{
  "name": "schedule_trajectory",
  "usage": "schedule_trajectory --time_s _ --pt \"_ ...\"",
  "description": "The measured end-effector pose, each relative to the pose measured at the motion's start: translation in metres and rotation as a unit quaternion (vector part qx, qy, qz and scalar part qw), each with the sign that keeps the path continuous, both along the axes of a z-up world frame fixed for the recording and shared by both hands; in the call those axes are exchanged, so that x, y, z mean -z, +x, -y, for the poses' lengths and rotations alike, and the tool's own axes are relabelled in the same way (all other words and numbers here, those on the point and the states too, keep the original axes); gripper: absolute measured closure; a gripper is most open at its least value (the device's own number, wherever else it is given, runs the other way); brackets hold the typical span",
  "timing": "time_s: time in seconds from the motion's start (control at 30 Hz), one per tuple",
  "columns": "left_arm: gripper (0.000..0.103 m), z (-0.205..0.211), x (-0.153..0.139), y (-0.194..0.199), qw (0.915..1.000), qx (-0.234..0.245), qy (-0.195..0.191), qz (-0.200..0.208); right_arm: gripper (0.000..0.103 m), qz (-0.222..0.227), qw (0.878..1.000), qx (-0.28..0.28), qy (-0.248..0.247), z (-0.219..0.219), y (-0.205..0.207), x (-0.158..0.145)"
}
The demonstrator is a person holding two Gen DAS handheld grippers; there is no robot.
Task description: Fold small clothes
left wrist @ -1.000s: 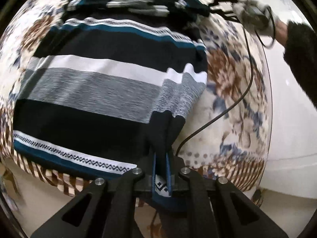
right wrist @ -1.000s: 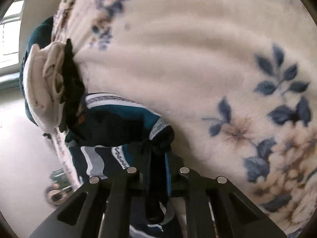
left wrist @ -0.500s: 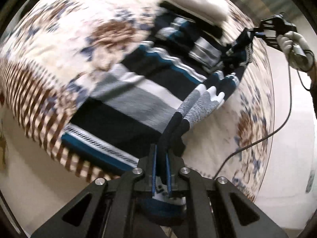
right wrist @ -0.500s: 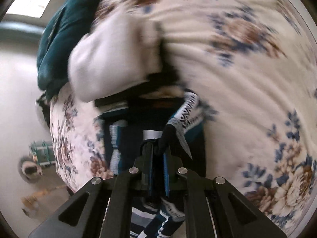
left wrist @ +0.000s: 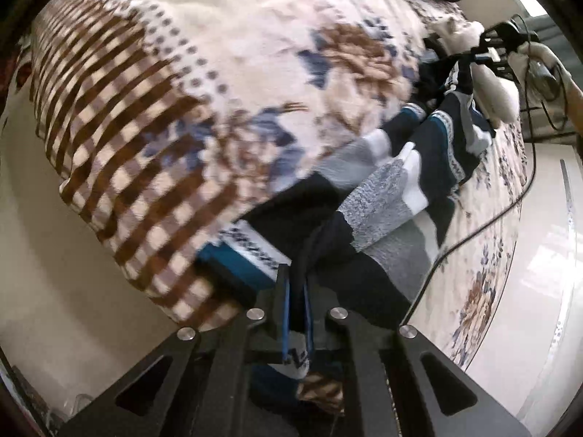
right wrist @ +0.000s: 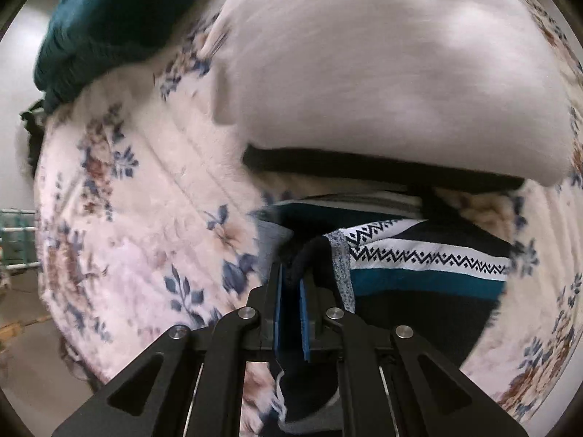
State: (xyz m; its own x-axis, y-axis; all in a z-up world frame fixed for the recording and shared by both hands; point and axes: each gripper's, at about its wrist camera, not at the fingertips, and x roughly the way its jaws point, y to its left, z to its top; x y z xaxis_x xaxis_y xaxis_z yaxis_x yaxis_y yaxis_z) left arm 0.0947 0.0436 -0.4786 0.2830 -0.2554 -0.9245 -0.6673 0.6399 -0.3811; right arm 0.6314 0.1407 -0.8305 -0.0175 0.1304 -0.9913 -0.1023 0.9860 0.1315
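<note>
Take the floral blanket point(left wrist: 226, 83) on the bed as the landmark. Toward its checked border, at the near edge of the bed, the left gripper point(left wrist: 296, 291) has its jaws closed on a bunched hem corner of the striped sweater point(left wrist: 386, 196), dark cloth pinched between the blue pads. From there the sweater runs as a long, narrow band diagonally across the blanket, up and to the right in the left wrist view, to the right gripper point(left wrist: 470, 58), which a hand point(left wrist: 535, 54) holds at the far end, close to the cream garment point(left wrist: 492, 91) lying on the blanket. A black cable point(left wrist: 473, 229) trails across the blanket beside the sweater.

In the right wrist view the right gripper point(right wrist: 290, 291) points down at the blanket, its jaws clamped on a dark fold of the sweater, with the zigzag trim and teal stripe spreading off to the right. The cream garment fills the blanket just beyond, and a teal garment point(right wrist: 109, 22) sits farther off at the edge.

So the sweater's long axis lies along the line between the two grippers, each holding one end. My judgement is that the fold depends on laying this gathered edge flat across the body without twist.
</note>
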Motion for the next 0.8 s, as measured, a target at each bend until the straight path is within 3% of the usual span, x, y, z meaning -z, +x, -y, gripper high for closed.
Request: schedule_trajectory --time_s 0.1,0.2,0.27,0.33,0.43,0.53,0.67,0.73,0.8 --pt "0.096 -0.017 0.026 -0.002 0.9990 0.010 -0.041 -0.011 0.094 -0.017 0.999 -0.021 -0.023 -0.031 -0.003 0.032" --pt "0.093 -0.036 0.045 -0.006 0.9971 0.018 -0.064 -0.038 0.083 -0.068 0.997 -0.019 0.018 -0.038 -0.012 0.049" --pt "0.081 -0.050 0.047 -0.009 0.9962 0.021 -0.070 -0.048 0.056 -0.085 0.994 -0.040 0.061 -0.035 -0.031 0.041" --pt "0.074 -0.062 0.043 -0.011 0.9962 0.021 -0.076 -0.038 0.049 -0.082 0.992 -0.068 0.074 -0.022 -0.062 0.023" --pt "0.057 -0.068 0.033 -0.002 0.9956 0.041 -0.083 -0.016 0.048 -0.072 0.989 -0.111 0.063 0.011 -0.121 -0.001" --pt "0.056 -0.054 0.034 0.018 0.9926 0.086 -0.083 -0.020 0.048 -0.105 0.988 -0.100 0.048 0.066 -0.202 0.000" --pt "0.056 -0.022 0.045 0.043 0.9866 0.146 -0.063 -0.038 0.048 -0.204 0.978 -0.034 0.036 0.143 -0.334 0.042" --pt "0.057 -0.005 0.049 0.050 0.9832 0.173 -0.035 -0.045 0.048 -0.243 0.969 0.004 0.041 0.169 -0.384 0.066" --pt "0.067 0.006 0.051 0.052 0.9802 0.193 -0.013 -0.043 0.048 -0.270 0.960 0.040 0.061 0.189 -0.429 0.089"
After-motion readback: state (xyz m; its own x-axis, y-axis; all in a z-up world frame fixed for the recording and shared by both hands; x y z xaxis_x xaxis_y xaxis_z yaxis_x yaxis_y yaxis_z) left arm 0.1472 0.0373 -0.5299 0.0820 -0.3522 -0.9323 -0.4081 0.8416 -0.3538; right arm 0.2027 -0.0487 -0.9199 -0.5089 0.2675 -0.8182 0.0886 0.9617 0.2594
